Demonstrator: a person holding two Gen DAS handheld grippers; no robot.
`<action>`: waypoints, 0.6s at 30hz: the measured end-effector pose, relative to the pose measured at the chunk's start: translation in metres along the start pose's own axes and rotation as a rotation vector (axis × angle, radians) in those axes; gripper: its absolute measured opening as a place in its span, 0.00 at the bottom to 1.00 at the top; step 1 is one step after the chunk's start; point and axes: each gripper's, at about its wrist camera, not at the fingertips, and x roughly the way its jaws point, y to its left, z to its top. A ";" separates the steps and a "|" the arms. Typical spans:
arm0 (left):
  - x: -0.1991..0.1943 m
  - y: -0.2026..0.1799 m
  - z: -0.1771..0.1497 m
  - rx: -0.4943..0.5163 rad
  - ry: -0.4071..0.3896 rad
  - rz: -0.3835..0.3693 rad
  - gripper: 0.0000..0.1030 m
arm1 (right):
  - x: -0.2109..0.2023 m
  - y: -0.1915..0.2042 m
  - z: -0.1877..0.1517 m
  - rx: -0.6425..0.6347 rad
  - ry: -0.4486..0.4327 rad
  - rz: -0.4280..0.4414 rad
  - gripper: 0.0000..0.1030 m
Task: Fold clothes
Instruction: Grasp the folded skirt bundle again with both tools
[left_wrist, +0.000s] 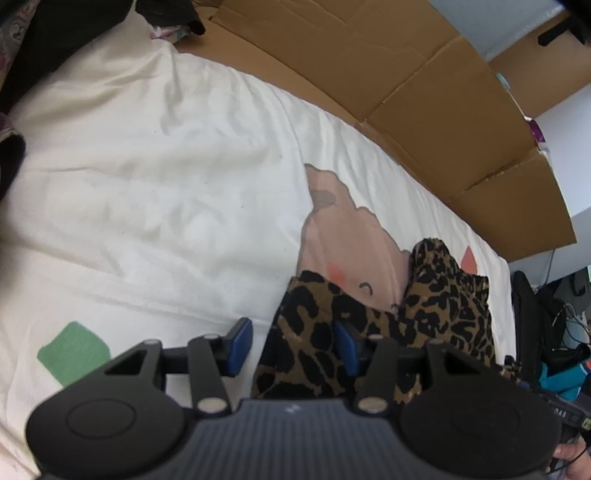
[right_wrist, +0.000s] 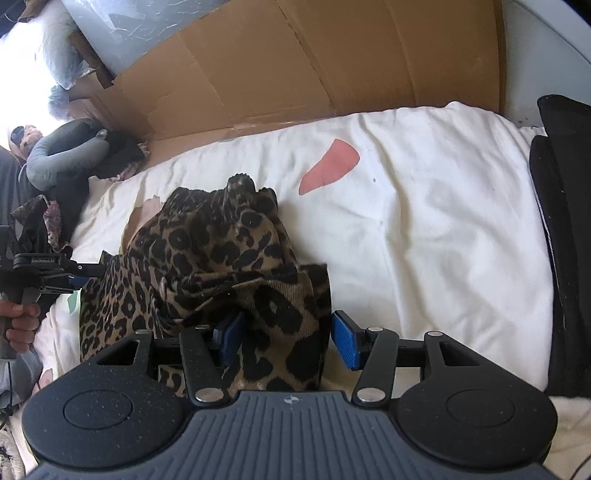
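Left gripper (left_wrist: 293, 345): my black linkage arms carried blue ribbed pads (left_wrist: 240, 345) on the fingers.
Pivots: round silver screws sat at each joint.
Housing: two black round discs flanked a grey ribbed centre plate with a small white mark.
Right gripper (right_wrist: 286, 341): it had the same build, black arms and blue textured pads (right_wrist: 345, 343), its black surface finely speckled.
Marking: in the right wrist view my left gripper's black body bore small white lettering, too small for me to read surely.
Handle: grey, in my hand (right_wrist: 20, 325).
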 end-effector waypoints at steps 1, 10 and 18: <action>0.001 -0.001 0.000 0.002 0.001 -0.002 0.51 | 0.001 -0.001 0.001 0.000 -0.001 -0.001 0.56; 0.009 -0.009 0.004 0.047 0.019 -0.015 0.51 | 0.008 -0.018 0.008 0.075 -0.006 0.017 0.23; 0.009 -0.016 -0.002 0.103 0.014 0.019 0.07 | -0.009 -0.024 0.007 0.135 -0.056 0.012 0.04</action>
